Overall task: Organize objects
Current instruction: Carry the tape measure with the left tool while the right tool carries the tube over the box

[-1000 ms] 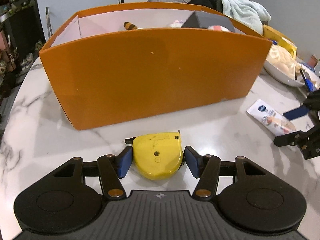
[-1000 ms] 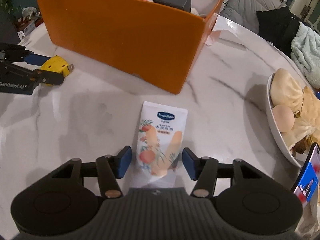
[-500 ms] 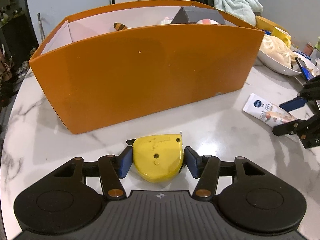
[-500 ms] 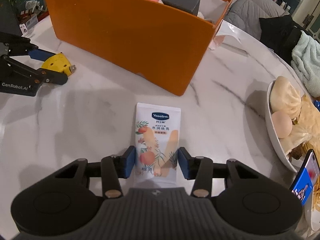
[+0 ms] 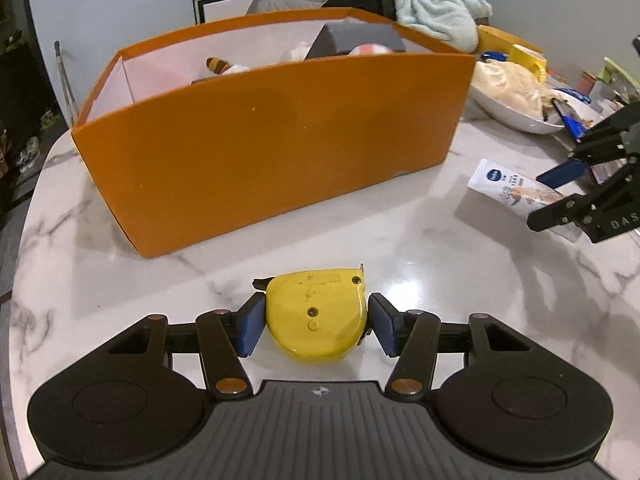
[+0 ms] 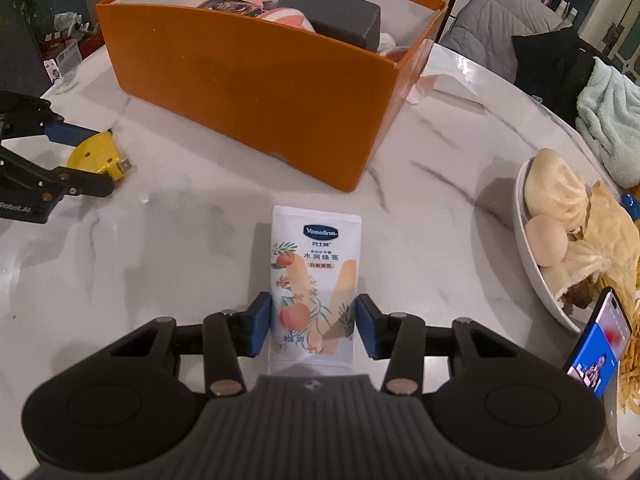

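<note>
Orange cardboard box sits in the middle of the white marble table, and you only get a peek inside: a dark grey block, something pink-and-white and a striped bit poking up, the rest is hidden by the wall.

Left gripper has its jaws clamped on a yellow tape measure, blue pads pressed against both sides. Whether it's sitting on the marble or just off it, can't really tell. It's in front of the box's long side, not touching it.

Right gripper has its jaws squeezed onto a white Vaseline tube. Its near end disappears under the gripper body, so the cap is out of view. It's just off the box's corner.

Off to the right there's a white bowl with buns and an egg, cut off by the frame edge, plus a phone with its screen lit.
</note>
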Motion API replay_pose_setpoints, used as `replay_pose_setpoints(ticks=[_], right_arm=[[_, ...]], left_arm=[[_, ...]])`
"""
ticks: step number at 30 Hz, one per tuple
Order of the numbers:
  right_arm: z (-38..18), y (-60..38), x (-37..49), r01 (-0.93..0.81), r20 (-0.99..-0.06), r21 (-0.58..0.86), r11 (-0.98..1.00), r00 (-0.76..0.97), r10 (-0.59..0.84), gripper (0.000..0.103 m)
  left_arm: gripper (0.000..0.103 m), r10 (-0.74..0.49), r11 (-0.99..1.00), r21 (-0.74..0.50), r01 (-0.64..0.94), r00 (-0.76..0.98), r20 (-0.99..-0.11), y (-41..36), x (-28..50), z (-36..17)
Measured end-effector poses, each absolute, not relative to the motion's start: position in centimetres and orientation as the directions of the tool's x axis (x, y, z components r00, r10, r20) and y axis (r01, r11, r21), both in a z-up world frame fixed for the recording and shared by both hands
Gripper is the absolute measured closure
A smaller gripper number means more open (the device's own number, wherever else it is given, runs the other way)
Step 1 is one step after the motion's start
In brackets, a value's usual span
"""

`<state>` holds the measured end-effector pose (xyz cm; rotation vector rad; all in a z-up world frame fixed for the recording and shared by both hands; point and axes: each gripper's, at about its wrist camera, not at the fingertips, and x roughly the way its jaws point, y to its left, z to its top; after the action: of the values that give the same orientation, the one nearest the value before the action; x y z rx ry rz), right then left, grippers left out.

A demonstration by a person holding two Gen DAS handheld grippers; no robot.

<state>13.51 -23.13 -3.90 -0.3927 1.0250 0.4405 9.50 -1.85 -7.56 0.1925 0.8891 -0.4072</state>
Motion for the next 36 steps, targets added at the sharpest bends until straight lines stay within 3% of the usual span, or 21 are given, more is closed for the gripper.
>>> replay_pose_setpoints(ticks=[8, 18, 27, 36], right_arm=[[-0.5, -24.4, 13.4, -0.520, -0.848, -0.043, 0.853, 0.471, 0.244, 0.056], [5.1, -24.4, 14.1, -0.510, -0.769, -0.015, 0.860, 0.556, 0.316, 0.055], [9.9, -19.0, 17.9, -0.528, -0.705, -0.011, 0.849, 0.606, 0.368, 0.056], [10.0, -12.7, 23.6, -0.499, -0.709, -0.011, 0.866, 0.615, 0.345, 0.056]], left_arm=[[0.038, -0.340, 0.899, -0.057, 0.433, 0.612, -0.714, -0.5, 8.8, -2.3], [0.038, -0.325, 0.923, -0.066, 0.380, 0.673, -0.664, 0.5, 10.7, 1.3], [0.038, -0.246, 0.947, -0.006, 0.322, 0.709, -0.661, -0.5, 16.4, 4.2], [0.038, -0.118, 0.945, 0.130, 0.299, 0.686, -0.718, -1.2, 20.9, 3.0]])
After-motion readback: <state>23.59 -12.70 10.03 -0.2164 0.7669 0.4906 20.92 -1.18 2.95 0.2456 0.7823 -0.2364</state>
